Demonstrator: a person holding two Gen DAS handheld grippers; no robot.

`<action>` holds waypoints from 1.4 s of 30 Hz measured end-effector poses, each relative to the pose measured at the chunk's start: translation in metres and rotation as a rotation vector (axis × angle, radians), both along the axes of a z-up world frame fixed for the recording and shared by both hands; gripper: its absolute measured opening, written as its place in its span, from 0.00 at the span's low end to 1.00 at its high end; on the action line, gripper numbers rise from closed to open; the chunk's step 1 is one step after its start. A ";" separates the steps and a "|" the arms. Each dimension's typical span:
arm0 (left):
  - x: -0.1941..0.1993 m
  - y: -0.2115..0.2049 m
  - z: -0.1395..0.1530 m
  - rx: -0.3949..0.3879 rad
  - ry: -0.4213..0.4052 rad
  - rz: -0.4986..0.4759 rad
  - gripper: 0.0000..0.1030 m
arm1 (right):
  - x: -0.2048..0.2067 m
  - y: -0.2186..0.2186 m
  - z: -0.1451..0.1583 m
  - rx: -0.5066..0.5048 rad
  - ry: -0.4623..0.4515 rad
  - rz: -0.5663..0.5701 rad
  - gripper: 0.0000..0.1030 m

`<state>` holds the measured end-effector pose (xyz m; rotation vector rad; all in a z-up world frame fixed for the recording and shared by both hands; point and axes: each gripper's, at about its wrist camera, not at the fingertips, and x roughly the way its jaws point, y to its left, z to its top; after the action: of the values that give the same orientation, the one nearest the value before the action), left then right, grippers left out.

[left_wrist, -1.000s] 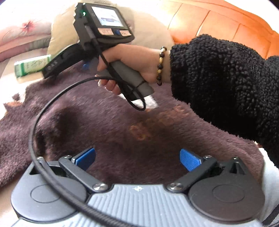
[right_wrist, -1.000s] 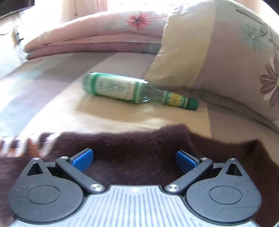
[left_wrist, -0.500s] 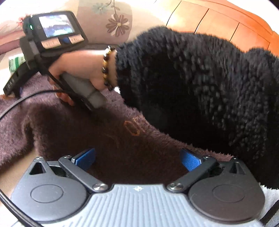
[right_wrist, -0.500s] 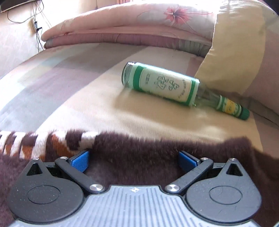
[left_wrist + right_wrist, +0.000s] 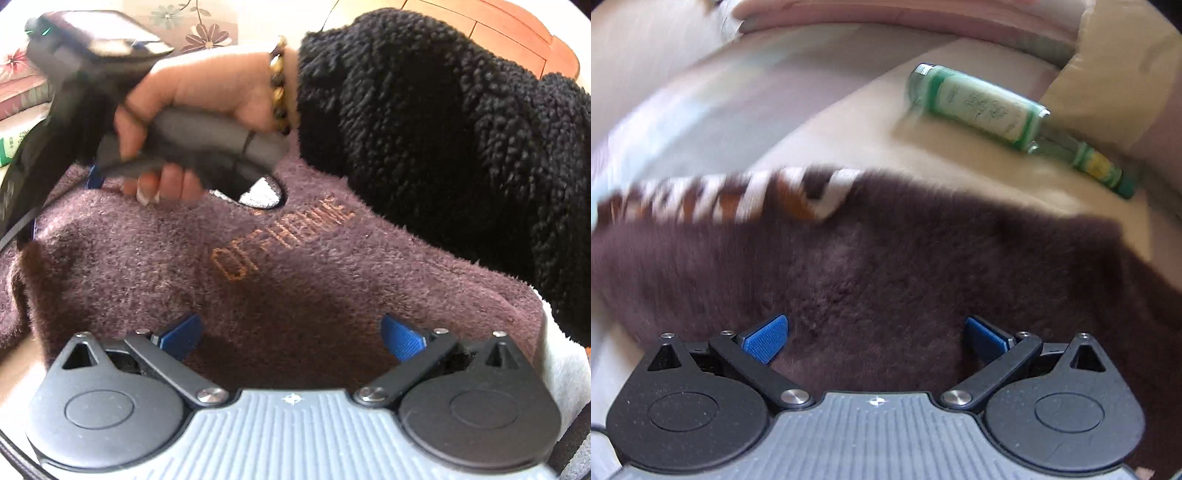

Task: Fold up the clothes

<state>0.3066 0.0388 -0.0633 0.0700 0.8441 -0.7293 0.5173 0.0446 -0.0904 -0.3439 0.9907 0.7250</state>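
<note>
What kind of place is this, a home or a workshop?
Most likely a home, probably a bed or sofa. The fuzzy brown garment lies on soft striped bedding, beside a floral cushion, with a green glass bottle lying on its side and an orange padded backrest behind.

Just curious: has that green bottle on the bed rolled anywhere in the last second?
Cannot tell. The green bottle sits further right in the right wrist view, but so does the cream pillow beside it; the camera swung.
</note>
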 end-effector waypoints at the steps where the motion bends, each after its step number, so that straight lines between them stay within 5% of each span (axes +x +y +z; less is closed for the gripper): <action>1: 0.001 0.000 -0.001 0.001 0.002 -0.001 0.99 | -0.001 0.007 -0.002 0.006 -0.025 -0.009 1.00; 6: 0.002 -0.001 -0.004 0.009 0.006 -0.001 0.99 | 0.010 0.030 -0.010 0.125 -0.133 -0.052 1.00; 12: -0.003 -0.003 -0.001 -0.003 -0.006 -0.023 0.99 | 0.012 0.000 0.014 0.182 -0.190 -0.114 1.00; 17: -0.010 -0.010 0.002 -0.022 -0.025 -0.051 0.99 | 0.009 -0.055 0.033 -0.023 -0.408 -0.315 1.00; 20: -0.017 -0.019 0.002 -0.013 -0.037 -0.081 0.99 | 0.013 -0.117 0.036 -0.072 -0.393 -0.499 1.00; 26: -0.021 -0.027 -0.010 0.067 -0.061 -0.106 0.99 | 0.016 -0.233 0.023 -0.059 -0.175 -0.781 1.00; 29: -0.024 -0.031 -0.013 0.086 -0.093 -0.108 0.99 | 0.027 -0.255 0.007 -0.026 -0.132 -0.827 1.00; 34: -0.018 -0.021 -0.008 0.071 -0.147 -0.032 0.99 | 0.053 -0.267 -0.003 0.037 -0.208 -0.842 1.00; 42: 0.007 0.027 0.009 0.001 -0.156 0.148 0.99 | 0.041 -0.287 0.030 0.069 -0.143 -0.810 1.00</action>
<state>0.3140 0.0656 -0.0547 0.0641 0.6930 -0.5766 0.5588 -0.2424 -0.0605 0.0788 0.8660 -0.0040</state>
